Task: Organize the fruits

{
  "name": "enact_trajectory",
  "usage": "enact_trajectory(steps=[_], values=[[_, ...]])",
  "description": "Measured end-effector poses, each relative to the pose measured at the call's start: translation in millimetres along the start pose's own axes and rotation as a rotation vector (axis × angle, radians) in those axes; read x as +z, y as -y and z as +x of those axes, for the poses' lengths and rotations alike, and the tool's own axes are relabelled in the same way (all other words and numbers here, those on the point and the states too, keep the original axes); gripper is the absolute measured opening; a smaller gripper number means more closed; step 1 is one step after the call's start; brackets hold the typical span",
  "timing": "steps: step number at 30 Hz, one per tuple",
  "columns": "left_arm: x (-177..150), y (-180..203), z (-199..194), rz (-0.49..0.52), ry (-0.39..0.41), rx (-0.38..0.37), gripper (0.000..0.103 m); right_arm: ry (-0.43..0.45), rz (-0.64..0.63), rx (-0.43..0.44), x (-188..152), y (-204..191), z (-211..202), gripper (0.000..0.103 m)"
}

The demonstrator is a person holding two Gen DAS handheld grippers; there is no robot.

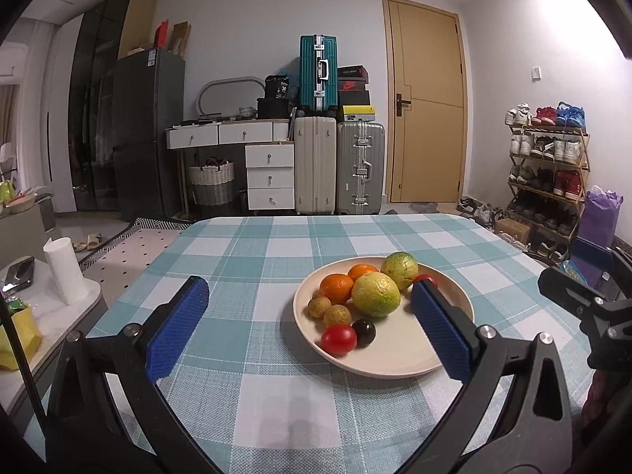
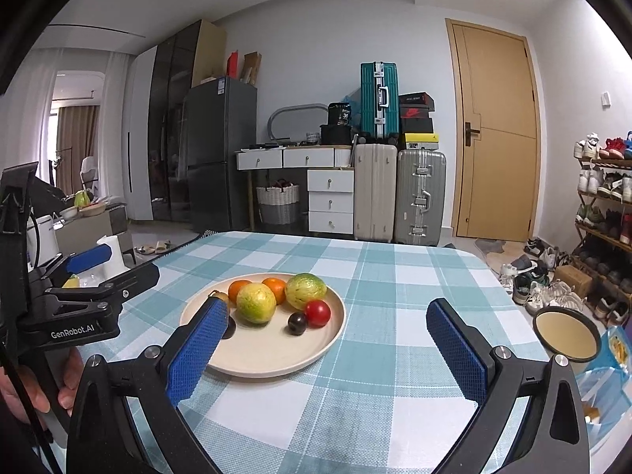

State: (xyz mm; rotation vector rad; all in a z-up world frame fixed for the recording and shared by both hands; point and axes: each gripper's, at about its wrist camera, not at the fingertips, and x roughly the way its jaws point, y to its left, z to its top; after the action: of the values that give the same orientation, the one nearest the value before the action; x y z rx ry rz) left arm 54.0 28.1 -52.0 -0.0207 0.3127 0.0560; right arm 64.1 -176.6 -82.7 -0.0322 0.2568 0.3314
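Note:
A cream plate [image 1: 395, 371] [image 2: 276, 371] sits on the teal checked tablecloth [image 1: 276, 395]. On it lie two oranges [image 1: 336, 287], two yellow-green citrus fruits [image 1: 375, 294] [image 2: 256, 302], small brownish fruits [image 1: 337, 315], red tomatoes [image 1: 338, 339] [image 2: 317, 313] and dark round fruits [image 1: 363, 331] [image 2: 297, 323]. My left gripper [image 1: 309, 284] is open, low over the cloth, and its right finger [image 1: 442, 328] reaches over the plate. My right gripper [image 2: 327, 307] is open too, and its left finger [image 2: 197, 351] overlaps the plate's near-left rim. Neither holds anything.
A round dark-rimmed dish [image 2: 567, 333] and a blue snack bag [image 2: 616, 347] lie at the table's right edge. A hand [image 2: 67, 379] holds the left gripper's body [image 2: 79, 304]. A white roll [image 1: 65, 272] stands on a side table to the left. Suitcases, drawers and a shoe rack stand beyond.

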Motion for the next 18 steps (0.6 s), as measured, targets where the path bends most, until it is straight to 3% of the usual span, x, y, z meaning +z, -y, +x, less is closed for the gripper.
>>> enact_trajectory(steps=[18], values=[[0.0, 0.0, -0.1, 0.0, 0.001, 0.0, 0.102, -0.006, 0.004, -0.003, 0.3, -0.4, -0.2, 0.103]])
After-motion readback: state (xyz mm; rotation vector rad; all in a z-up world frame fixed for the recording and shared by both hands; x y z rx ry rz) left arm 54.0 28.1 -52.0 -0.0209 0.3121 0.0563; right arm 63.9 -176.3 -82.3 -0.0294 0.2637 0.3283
